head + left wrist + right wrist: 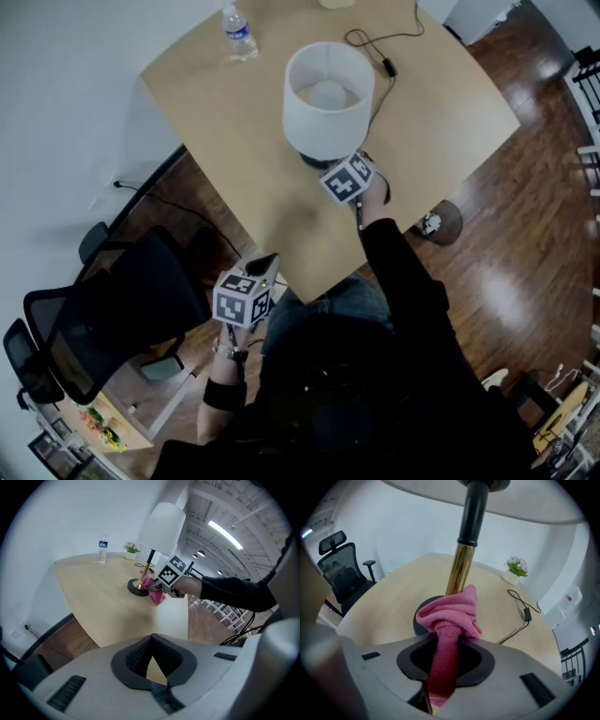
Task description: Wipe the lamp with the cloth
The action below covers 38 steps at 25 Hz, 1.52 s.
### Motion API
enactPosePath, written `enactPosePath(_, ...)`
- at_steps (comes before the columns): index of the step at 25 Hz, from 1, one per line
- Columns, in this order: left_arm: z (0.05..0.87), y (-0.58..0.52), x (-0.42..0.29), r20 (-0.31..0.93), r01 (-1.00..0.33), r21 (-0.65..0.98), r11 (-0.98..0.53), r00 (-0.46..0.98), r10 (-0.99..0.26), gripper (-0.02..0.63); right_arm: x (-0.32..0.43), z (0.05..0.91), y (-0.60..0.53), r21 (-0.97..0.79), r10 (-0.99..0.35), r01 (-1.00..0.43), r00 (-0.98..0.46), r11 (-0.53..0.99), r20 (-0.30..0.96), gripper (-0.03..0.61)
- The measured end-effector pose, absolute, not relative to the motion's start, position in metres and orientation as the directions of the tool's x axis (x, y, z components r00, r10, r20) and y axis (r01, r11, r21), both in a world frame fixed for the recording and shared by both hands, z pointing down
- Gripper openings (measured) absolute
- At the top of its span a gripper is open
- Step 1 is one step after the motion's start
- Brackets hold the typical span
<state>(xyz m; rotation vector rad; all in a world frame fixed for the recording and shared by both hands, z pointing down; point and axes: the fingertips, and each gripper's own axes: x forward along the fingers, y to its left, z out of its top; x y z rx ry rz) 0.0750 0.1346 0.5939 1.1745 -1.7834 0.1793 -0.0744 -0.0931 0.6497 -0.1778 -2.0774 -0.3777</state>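
Observation:
The lamp has a white shade (328, 98), a brass pole (459, 573) and a round black base (421, 617); it stands on the light wooden table (262, 178). My right gripper (445, 644) is shut on the pink cloth (452, 613), whose bunched end rests against the foot of the pole, above the base. In the head view the right gripper (347, 178) sits just under the shade's near rim. The left gripper view shows the same cloth (156, 593) beside the base. My left gripper (151, 639) is off the table's near corner, its tips together and holding nothing.
A water bottle (239, 33) stands at the table's far left corner and a small potted plant (514, 569) at the back. The lamp's black cord (380, 52) trails across the far side. A black office chair (112, 309) stands on the wooden floor to the left.

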Motion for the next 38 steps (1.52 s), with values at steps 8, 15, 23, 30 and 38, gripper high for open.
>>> enactPosePath(8, 0.571, 0.139, 0.095, 0.799, -0.8, 0.297, 0.522, -0.091, -0.595, -0.005, -0.044, 0.646, -0.114, 0.198, -0.06, 0.238, -0.485, 0.951, 0.873, 0.098)
enactPosePath(15, 0.563, 0.14, 0.107, 0.822, -0.815, 0.254, 0.521, -0.102, -0.56, -0.005, 0.002, 0.624, -0.139, 0.087, -0.014, 0.096, -0.588, 0.992, 0.809, 0.098)
enactPosePath(23, 0.576, 0.137, 0.103, 0.801, -0.836, 0.296, 0.462, -0.046, -0.596, -0.005, -0.014, 0.642, -0.127, -0.046, 0.107, 0.112, -0.636, 0.993, 0.764, 0.1)
enactPosePath(30, 0.571, 0.145, 0.071, 0.805, -0.88, 0.273, 0.389, -0.012, -0.593, -0.005, -0.08, 0.643, -0.141, 0.046, 0.098, 0.205, -0.641, 0.978, 0.761, 0.1)
enactPosePath(38, 0.58, 0.176, 0.063, 0.835, -0.858, 0.267, 0.439, -0.022, -0.55, -0.005, -0.108, 0.631, -0.151, 0.065, 0.171, 0.321, -0.654, 0.945, 0.737, 0.1)
